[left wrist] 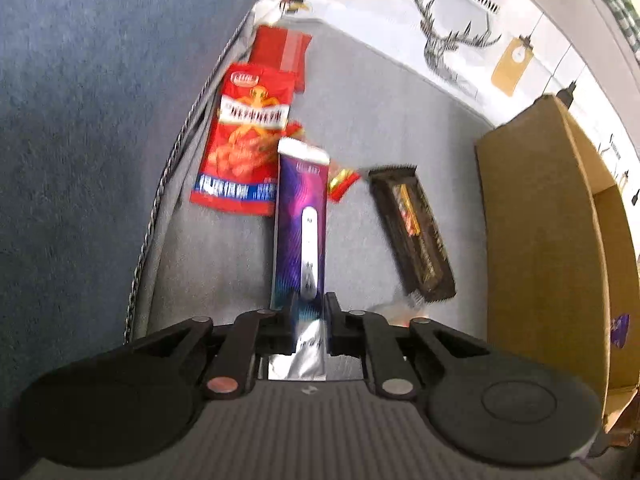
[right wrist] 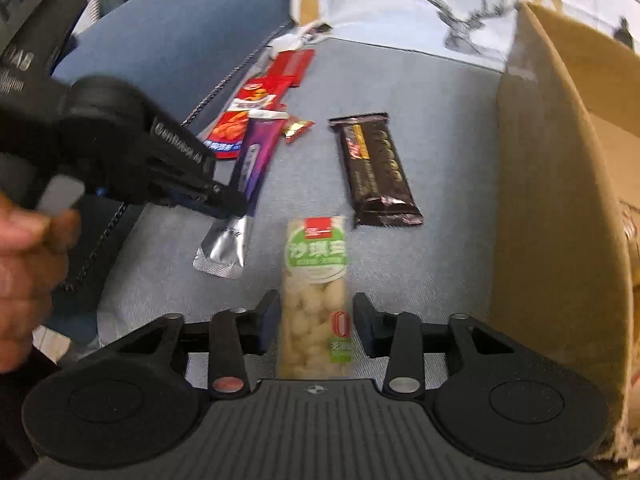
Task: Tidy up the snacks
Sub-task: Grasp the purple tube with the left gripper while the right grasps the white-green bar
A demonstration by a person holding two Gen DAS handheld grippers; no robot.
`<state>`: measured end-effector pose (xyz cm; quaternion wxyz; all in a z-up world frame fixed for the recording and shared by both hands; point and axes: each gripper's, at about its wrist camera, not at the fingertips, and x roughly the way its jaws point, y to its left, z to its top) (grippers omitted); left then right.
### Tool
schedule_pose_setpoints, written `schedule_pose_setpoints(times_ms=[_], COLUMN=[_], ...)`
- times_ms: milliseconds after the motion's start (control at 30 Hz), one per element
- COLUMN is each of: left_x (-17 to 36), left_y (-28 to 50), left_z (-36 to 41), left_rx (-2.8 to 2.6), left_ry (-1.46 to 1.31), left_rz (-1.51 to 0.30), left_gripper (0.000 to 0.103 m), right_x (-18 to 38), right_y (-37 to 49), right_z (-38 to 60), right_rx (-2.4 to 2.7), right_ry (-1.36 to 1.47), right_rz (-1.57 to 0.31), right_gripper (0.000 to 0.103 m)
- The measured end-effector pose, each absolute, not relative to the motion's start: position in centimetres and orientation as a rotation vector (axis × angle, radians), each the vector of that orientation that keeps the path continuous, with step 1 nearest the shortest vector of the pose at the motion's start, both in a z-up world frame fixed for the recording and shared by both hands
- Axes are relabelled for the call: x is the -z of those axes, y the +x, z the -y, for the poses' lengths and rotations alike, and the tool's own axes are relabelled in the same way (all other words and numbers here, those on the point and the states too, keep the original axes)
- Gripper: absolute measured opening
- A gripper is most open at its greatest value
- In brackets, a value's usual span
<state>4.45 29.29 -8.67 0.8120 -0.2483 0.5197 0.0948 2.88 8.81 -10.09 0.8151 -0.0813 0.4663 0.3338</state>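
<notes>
My left claw [left wrist: 307, 320] clamped on purple sachet [left wrist: 300, 216], lower end between pads. My right claw [right wrist: 316, 320] half-wide, nougat pack [right wrist: 316, 280] between pads, right pad clear.

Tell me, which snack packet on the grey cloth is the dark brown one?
The chocolate bar, lying free beside the cardboard box; the other packets are red, purple or clear.

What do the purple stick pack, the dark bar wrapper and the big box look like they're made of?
Purple stick pack: likely metallised foil film, with a bare silver crimped end. Dark bar wrapper: glossy plastic film, by its highlights and crimped ends. Box: matte brown cardboard, probably corrugated.
</notes>
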Motion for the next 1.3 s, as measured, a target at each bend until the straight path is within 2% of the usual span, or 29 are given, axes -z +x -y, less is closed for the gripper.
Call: schedule_pose_setpoints(times_ms=[133, 267, 567, 600, 633, 767, 1300], left_x=[8.4, 8.6, 9.6, 9.7, 9.7, 9.6, 9.9], left_y=[5.1, 6.3, 7.3, 7.4, 7.4, 7.2, 7.2], left_z=[-29.0, -28.7, -28.2, -28.2, -28.1, -28.0, -27.5], left_rx=[-0.225, -0.277, -0.301, -0.301, -0.301, -0.304, -0.247], left_ry=[-0.509, -0.453, -0.416, -0.413, -0.408, -0.387, -0.408], left_rz=[-1.081, -1.088, -1.128, -1.129, -1.130, -1.128, -1.146], left_gripper=[0.033, 0.038, 0.038, 0.037, 0.035, 0.026, 0.027], right_x=[10.4, 10.9, 11.3, 11.3, 11.2, 10.9, 11.1], right_y=[2.6, 2.6, 2.7, 2.7, 2.7, 3.0, 3.2], right_z=[-9.3, -9.4, -9.4, -9.4, -9.4, -9.2, -9.3], right_rx=[-0.742, -0.755, -0.786, -0.785, -0.781, -0.765, -0.733], right_ry=[-0.218, -0.220, -0.264, -0.265, -0.264, -0.251, -0.250], right_rz=[-0.996, -1.021, -1.027, -1.023, -1.021, -1.012, -1.038], right_gripper=[0.047, 0.048, 0.048, 0.045, 0.040, 0.038, 0.038])
